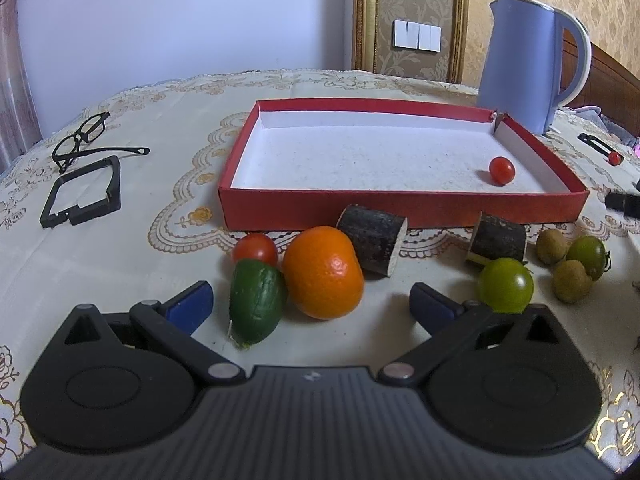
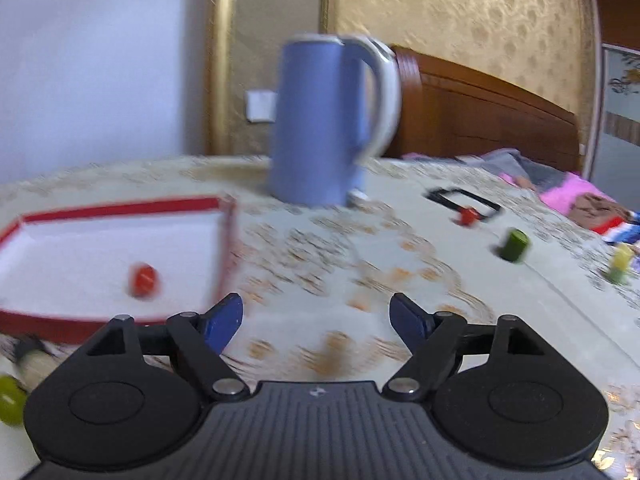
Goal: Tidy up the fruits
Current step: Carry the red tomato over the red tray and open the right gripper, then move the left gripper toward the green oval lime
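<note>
A: How do we have the left tongs [image 1: 312,302] placed?

B: We hold them low over the table [image 1: 120,264], tilted downward, jaws wide apart and clamped on nothing. Between the blue pads [image 1: 192,304] lie a short green cucumber piece [image 1: 256,304] and an orange [image 1: 323,272], neither one touched. A red tomato [image 1: 255,249] sits just behind the cucumber piece.

A: And the right tongs [image 2: 316,320]?

B: We see them apart as well, with only bare tablecloth between the fingers [image 2: 224,320]. That view is smeared, so small details are hard for us to read.

A: What is in the red box [image 1: 400,205]?

B: One small red cherry tomato [image 1: 501,170], near its right wall. The rest of the white floor is bare. The right view shows the same tomato [image 2: 144,280] in the box [image 2: 120,206].

A: Where are the other fruits?

B: In front of the box, on the table: two dark bark-covered log pieces [image 1: 374,245], a green tomato [image 1: 506,285], another green tomato [image 1: 587,255] further right, and two brownish kiwis [image 1: 571,281].

A: What does one view give us that the other does not?

B: The left one shows glasses [image 1: 80,140] and a black frame [image 1: 82,192]. The right one shows a dark green cylinder [image 2: 514,245], a yellow-green object [image 2: 620,266] and a bed headboard [image 2: 480,116]. Both show the blue kettle [image 2: 320,120].
</note>
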A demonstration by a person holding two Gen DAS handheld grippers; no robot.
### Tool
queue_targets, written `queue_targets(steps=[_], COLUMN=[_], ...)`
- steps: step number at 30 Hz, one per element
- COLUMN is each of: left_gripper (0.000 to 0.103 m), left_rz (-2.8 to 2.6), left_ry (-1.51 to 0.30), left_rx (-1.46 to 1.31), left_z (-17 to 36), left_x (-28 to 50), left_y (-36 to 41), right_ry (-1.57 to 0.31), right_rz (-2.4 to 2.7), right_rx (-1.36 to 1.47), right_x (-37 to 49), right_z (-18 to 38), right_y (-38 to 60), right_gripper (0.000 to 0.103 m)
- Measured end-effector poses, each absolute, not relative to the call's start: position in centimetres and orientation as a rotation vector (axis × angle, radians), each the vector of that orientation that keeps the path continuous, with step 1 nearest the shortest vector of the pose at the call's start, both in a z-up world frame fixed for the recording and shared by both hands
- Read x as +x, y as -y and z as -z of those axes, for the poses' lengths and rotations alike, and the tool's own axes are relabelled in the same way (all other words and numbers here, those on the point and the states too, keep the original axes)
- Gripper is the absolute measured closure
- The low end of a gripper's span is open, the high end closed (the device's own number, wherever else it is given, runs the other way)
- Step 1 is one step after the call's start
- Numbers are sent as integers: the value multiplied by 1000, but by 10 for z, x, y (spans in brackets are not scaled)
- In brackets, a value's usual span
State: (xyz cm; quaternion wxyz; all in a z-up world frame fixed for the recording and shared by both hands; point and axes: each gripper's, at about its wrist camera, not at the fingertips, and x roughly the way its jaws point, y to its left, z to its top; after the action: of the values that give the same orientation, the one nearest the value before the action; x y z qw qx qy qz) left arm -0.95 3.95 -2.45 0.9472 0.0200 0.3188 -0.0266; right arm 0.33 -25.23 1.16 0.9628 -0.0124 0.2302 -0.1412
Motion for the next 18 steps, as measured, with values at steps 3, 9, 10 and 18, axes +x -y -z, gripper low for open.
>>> queue_targets(steps=[3,9,10,18], left_gripper=[0,4,18,31], left_rz=[81,65,47,89], left_ry=[-634,-597,-595,-598], left_rx=[43,34,42,60], left_z=[23,20,20,20], left_x=[-15,-24,-23,-23], left_y=[-42,-49,-50,-47], right_ry=[-525,-557,-562,-599], right_rz=[336,305,304,281], right_rx=[-4,80,83,115], right_x=[5,4,5,10], right_z=[-3,-1,0,4], right_y=[266,279,280,284], right_gripper=[22,22,22,19])
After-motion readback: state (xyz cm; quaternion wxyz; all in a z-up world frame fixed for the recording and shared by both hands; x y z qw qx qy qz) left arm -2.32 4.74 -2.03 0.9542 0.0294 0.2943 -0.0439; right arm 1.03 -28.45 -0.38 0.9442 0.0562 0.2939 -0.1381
